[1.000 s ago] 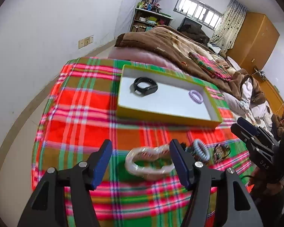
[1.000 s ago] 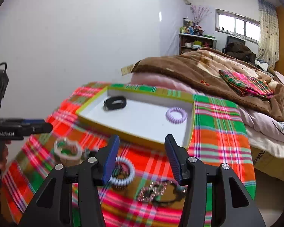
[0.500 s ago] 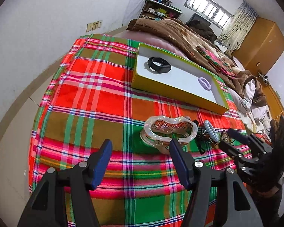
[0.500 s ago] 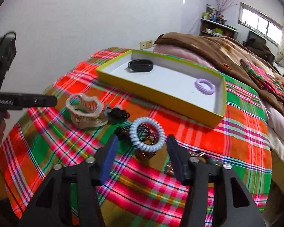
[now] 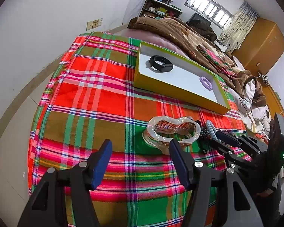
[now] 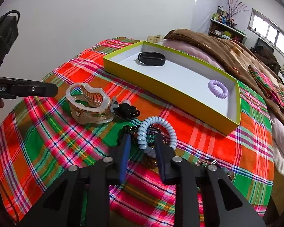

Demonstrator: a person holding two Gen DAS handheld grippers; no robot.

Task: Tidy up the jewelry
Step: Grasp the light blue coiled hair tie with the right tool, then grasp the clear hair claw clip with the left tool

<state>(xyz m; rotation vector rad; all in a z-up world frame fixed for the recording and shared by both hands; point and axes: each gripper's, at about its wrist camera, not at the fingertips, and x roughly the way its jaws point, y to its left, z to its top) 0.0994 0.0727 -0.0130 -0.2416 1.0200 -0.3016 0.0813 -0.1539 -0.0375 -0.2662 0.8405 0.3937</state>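
Both tongs sit low in their own views. At the left of the scene, the left gripper (image 5: 140,158) stands wide with nothing between its blue pads, hovering over the plaid cloth (image 5: 89,94) just short of the clear glass dish (image 5: 173,132), probably waiting its turn.

Right of that dish in the right wrist view lie a black hair tie (image 6: 127,110) and a dark bead bracelet (image 6: 130,129), bunched close together. Over them the right gripper (image 6: 142,145) has just been closing to a narrow gap around the near side of the pale blue spiral hair tie (image 6: 156,132). The coil rises between the pads, yet whether they already press on it is hard to tell from this angle. Taking it by one side of the loop would lift it clear of the beads beneath.

Further right and higher in the frame, the yellow-edged tray (image 6: 161,81) already holds a black wristband (image 6: 151,58) at its far end and a lilac spiral tie (image 6: 217,89) near its right corner, so the blue one likely belongs there too.
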